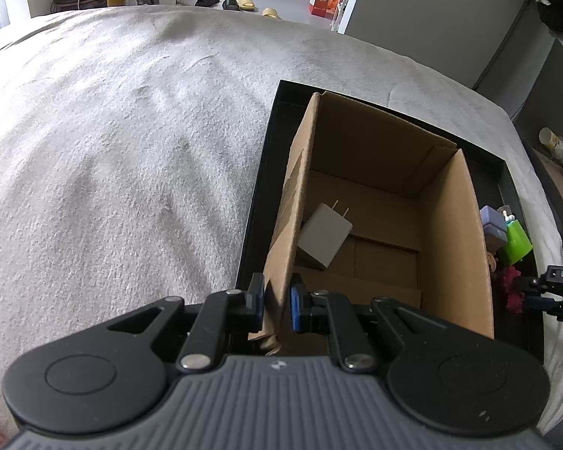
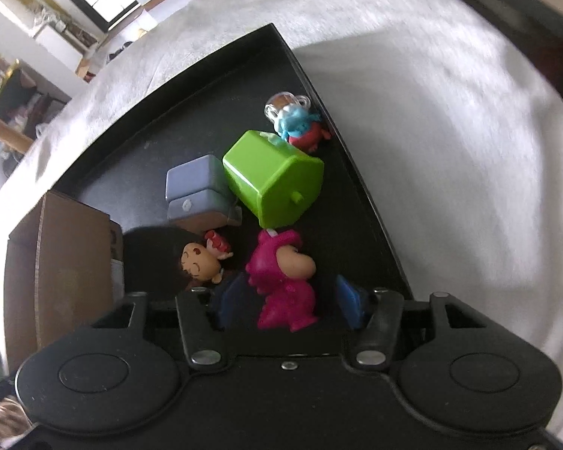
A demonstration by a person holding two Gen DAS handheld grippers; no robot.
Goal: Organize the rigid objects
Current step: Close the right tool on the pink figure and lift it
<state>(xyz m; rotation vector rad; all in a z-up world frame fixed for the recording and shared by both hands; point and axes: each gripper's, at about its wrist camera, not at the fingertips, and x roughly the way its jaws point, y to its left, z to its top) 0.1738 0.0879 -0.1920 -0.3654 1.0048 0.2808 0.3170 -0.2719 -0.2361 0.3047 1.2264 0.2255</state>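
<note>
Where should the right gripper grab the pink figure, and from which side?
Grip the pink figure across its torso, below the protruding face. It lies on the black tray already between the open fingers of the right gripper, so come straight down from above. The torso looks narrower and flatter-sided than the head, likely giving steadier contact.

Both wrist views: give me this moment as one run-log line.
left gripper: shut on brown cardboard box wall | right gripper: open around magenta toy figure | white plug charger: in box | black tray: toys remain
</note>
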